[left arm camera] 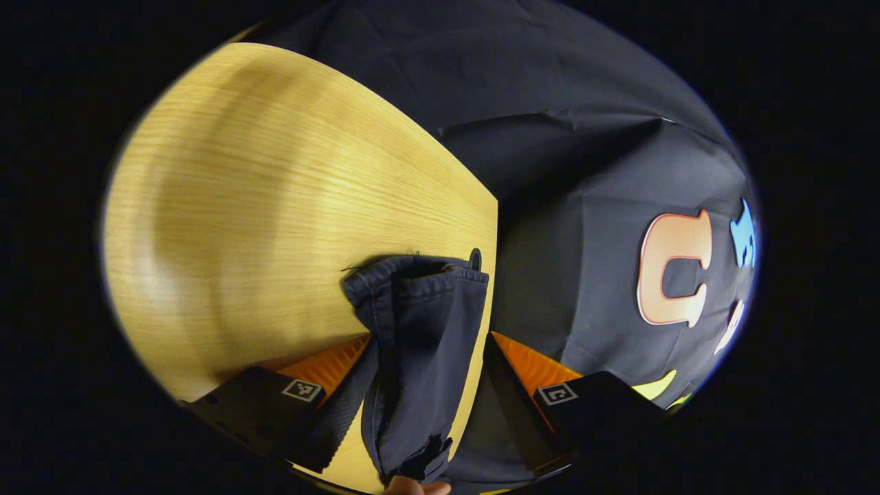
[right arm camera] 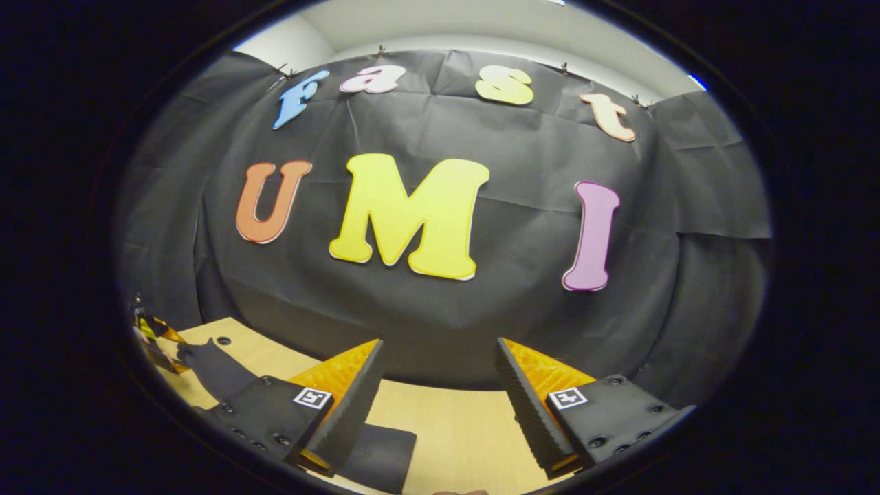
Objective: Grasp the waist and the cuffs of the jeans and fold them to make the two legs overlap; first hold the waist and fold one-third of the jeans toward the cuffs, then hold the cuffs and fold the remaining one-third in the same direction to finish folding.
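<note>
Left gripper view, jeans point(left arm camera: 419, 344) cuff overhanging table point(left arm camera: 275, 206) edge, perhaps ungripped.

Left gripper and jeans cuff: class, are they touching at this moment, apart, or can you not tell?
Cannot tell. In the left gripper view the jeans hang between the open fingers of the left gripper; cloth overlaps one finger, but contact isn't plain.

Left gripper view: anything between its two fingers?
Yes. In the left gripper view, a jeans cuff hangs in the gap between the left gripper's fingers, which stand apart; the wooden table is behind it.
</note>
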Available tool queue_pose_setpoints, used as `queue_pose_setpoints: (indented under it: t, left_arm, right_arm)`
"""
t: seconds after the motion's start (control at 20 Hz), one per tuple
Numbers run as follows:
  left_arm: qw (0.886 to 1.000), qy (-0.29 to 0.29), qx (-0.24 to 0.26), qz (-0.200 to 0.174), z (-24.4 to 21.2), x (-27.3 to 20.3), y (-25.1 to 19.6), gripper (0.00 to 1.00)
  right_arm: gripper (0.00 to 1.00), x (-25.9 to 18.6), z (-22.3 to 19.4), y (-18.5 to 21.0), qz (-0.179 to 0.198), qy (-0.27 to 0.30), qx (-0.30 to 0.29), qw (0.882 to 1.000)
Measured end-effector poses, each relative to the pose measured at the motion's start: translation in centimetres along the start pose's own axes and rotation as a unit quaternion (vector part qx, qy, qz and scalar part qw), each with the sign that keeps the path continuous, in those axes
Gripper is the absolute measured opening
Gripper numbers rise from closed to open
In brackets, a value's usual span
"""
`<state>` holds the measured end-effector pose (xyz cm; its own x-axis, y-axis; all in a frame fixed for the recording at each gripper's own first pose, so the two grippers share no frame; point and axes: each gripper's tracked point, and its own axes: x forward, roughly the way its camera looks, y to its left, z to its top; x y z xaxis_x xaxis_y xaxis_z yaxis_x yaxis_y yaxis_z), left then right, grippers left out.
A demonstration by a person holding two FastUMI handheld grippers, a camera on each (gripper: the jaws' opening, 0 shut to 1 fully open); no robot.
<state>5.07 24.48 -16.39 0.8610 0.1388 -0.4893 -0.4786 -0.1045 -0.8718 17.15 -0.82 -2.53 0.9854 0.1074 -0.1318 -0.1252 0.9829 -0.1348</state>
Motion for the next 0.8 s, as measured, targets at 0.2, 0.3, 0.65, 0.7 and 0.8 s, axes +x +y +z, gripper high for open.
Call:
queue_pose_setpoints:
  t: [0.2, 0.3, 0.65, 0.7, 0.8]
  left_arm:
    - [1.0, 0.007, 0.003, -0.001, -0.2, 0.6, 0.6, 0.92]
    - [1.0, 0.011, -0.002, 0.024, -0.3, 0.9, 2.2, 0.7]
    - [0.998, -0.004, 0.029, 0.053, -0.2, 1.1, 3.0, 0.04]
    - [0.997, -0.007, 0.043, 0.056, -0.2, 1.0, 2.7, 0.04]
    - [0.996, -0.012, 0.075, 0.054, -0.4, 0.7, 2.0, 0.04]
  right_arm:
    - [0.99, 0.0, 0.0, -1.2, -0.006, 0.001, -0.004, 1.0]
    - [0.99, -0.1, -0.2, -1.5, -0.006, 0.004, -0.009, 1.0]
    - [0.99, -0.6, -0.1, -2.6, -0.008, 0.005, -0.016, 1.0]
    - [0.99, -0.6, -0.2, -2.9, -0.009, 0.005, -0.017, 1.0]
    - [0.99, -0.9, -0.1, -3.1, -0.009, 0.004, -0.018, 1.0]
